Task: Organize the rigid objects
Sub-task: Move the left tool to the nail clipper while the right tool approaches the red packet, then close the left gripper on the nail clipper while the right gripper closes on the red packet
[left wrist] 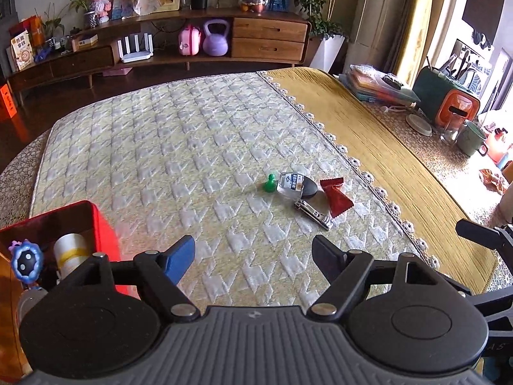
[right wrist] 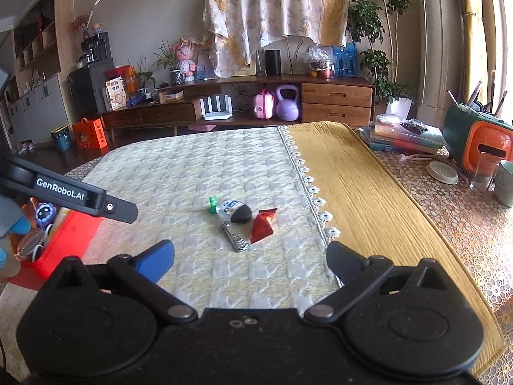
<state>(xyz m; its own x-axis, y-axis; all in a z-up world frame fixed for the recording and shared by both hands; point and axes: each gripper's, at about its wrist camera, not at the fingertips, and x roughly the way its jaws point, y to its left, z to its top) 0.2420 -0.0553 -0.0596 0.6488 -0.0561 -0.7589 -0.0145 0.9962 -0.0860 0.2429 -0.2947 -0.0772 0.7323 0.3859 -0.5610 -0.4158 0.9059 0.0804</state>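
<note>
Plainly, the risk lies in how tightly the remaining things are bunched on the pale quilted yellow-and-white mat. A small green plastic pawn-shaped piece stands just beside a clear little bottle with a blue-and-white label and a black oval cap, which lies on its side; a folded silver metal nail clipper lies touching or nearly touching the bottle's cap end, and a red crinkly foil-wrapped sweet rests just beside both. The left gripper hangs over the mat with its jaws wide apart and nothing between them, and the right gripper is likewise spread wide and empty, both pointing down toward the cluster but well short of it. The open red rectangular box sits at the mat's left edge, already holding a white cylinder with a yellow band and a blue round-faced toy. Wide jaws closing on any one item would likely catch a neighbour too, or shove the bottle so that it rolls and knocks the pawn over. The flat clipper offers little height to pinch, so the pads may skid over it and snag the soft quilting. The wrapper is probably slippery and crushable, so it could squirt free. With both grippers aimed at one small cluster, they could also collide.
</note>
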